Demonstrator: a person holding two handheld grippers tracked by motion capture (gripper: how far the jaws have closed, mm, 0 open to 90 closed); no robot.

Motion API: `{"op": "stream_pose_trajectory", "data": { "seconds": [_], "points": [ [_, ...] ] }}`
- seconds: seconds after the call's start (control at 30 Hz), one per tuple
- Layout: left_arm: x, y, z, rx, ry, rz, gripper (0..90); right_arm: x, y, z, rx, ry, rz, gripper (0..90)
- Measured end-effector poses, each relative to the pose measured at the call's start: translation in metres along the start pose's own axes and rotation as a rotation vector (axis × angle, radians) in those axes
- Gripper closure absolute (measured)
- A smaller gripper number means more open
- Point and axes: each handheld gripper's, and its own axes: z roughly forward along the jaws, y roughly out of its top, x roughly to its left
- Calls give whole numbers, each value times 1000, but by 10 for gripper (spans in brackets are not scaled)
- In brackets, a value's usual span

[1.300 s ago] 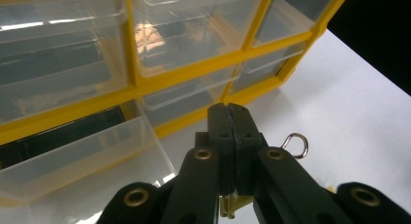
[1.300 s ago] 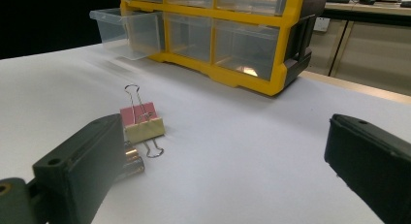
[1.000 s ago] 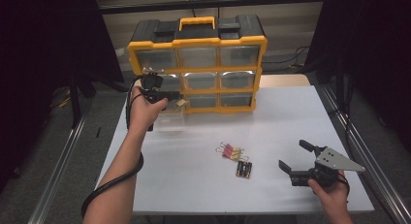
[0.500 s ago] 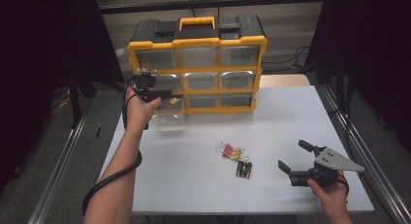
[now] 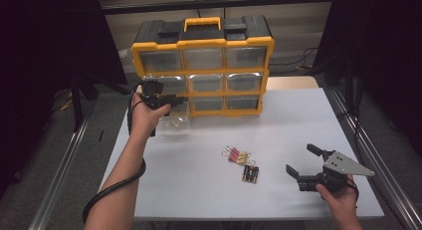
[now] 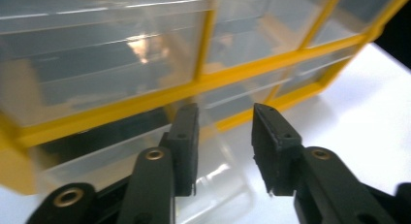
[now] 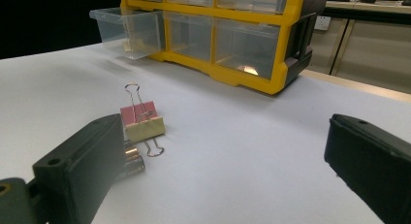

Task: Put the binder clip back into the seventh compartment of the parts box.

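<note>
A yellow organizer with clear drawers stands at the back of the white table. Its bottom-left drawer is pulled out. My left gripper hovers just above that drawer, jaws apart with nothing between them. In the left gripper view the open gripper points at the organizer's yellow frame, with the clear drawer below. Red and yellow binder clips and a small pack of batteries lie mid-table. My right gripper rests wide open at the front right, facing the clips and batteries.
In the right gripper view the pulled-out drawer juts from the organizer, with a small pale item inside. A metal rail runs along the table's right side. A black cable trails from the left arm.
The left hand has shifted only slightly by the drawer. The right gripper has stayed where it was.
</note>
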Motion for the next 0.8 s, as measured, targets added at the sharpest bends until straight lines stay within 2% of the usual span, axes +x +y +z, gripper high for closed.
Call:
{"op": "stream_pose_trajectory", "data": {
  "seconds": [0.17,0.43,0.53,0.63,0.8],
  "points": [
    [-12,-6,1,-5,-80,-10,557,0,0,0,1,5,-4,6],
    [-28,-19,8,2,-151,-5,447,1,0,0,1,8,-2,6],
    [-33,-24,11,16,-156,14,424,1,0,0,1,7,-2,6],
    [-38,-29,14,1,-167,5,388,1,0,0,-1,8,-4,6],
    [-45,-37,18,9,-189,16,329,1,0,0,2,8,-3,6]
  ]
}}
